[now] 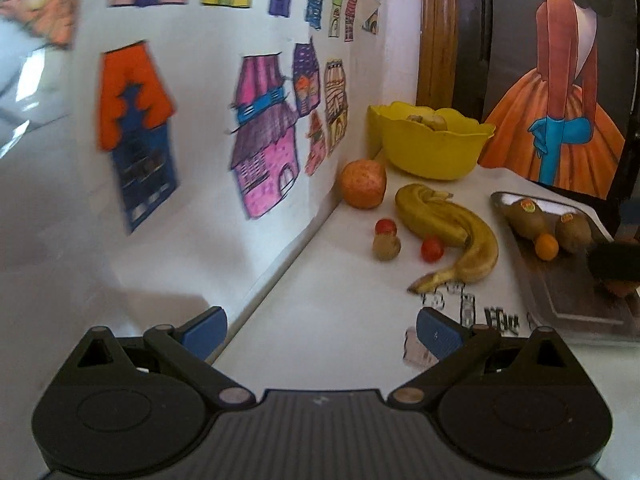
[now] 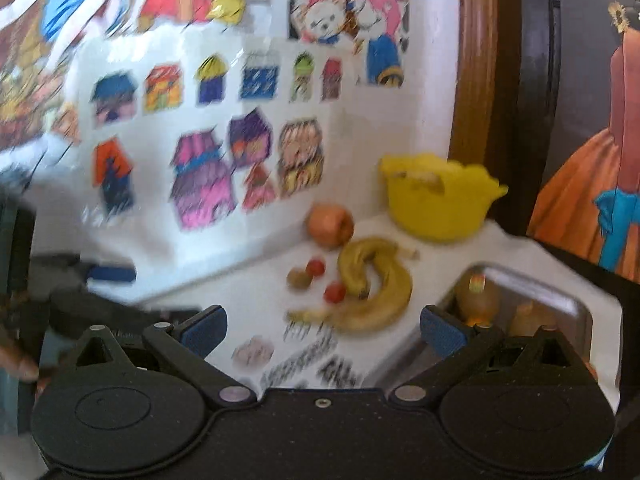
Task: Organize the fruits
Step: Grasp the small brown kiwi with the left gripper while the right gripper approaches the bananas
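Note:
On the white table lie two bananas, an apple, two small red fruits and a small brown fruit. A yellow bowl at the back holds some fruit. A metal tray on the right holds two kiwis and a small orange fruit. My left gripper is open and empty, short of the fruits. My right gripper is open and empty; the bananas lie ahead and the tray lies by its right finger.
A white wall with coloured house drawings runs along the left of the table. A painted picture of a woman in an orange dress stands behind the tray. The left gripper's body shows at the left of the right wrist view.

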`<state>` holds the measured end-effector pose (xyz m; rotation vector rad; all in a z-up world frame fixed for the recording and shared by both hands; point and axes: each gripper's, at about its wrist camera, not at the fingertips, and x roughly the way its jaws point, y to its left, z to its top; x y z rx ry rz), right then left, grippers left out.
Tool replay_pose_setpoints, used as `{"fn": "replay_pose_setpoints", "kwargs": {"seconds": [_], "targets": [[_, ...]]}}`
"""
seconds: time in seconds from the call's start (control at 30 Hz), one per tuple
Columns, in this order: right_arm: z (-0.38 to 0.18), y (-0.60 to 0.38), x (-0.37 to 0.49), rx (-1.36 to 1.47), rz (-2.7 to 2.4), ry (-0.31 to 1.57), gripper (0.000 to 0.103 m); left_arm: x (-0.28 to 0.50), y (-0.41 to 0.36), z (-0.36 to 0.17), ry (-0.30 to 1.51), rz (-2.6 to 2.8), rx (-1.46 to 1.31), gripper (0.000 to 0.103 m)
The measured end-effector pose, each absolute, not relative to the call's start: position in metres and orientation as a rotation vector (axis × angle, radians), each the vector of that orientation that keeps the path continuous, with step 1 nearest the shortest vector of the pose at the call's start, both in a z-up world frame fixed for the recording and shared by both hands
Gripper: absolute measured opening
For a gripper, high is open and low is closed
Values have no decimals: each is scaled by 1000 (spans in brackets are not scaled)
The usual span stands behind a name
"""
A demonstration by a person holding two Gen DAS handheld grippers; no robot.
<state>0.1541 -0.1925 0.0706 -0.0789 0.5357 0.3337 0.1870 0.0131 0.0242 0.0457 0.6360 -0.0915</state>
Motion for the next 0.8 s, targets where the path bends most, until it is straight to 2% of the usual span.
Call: {"fn": "replay_pose_setpoints", "kwargs": {"seconds": [0.23, 0.57, 0.8], "targets": [[51, -204, 224, -65, 261, 542, 102, 232, -4, 16, 622, -117, 29, 103], [9, -223, 285, -40, 263, 623, 90, 276, -25, -3, 617, -142, 67, 102], [-2, -219, 300, -49, 297, 642, 86, 291, -30, -14, 625, -159, 66, 92]]}}
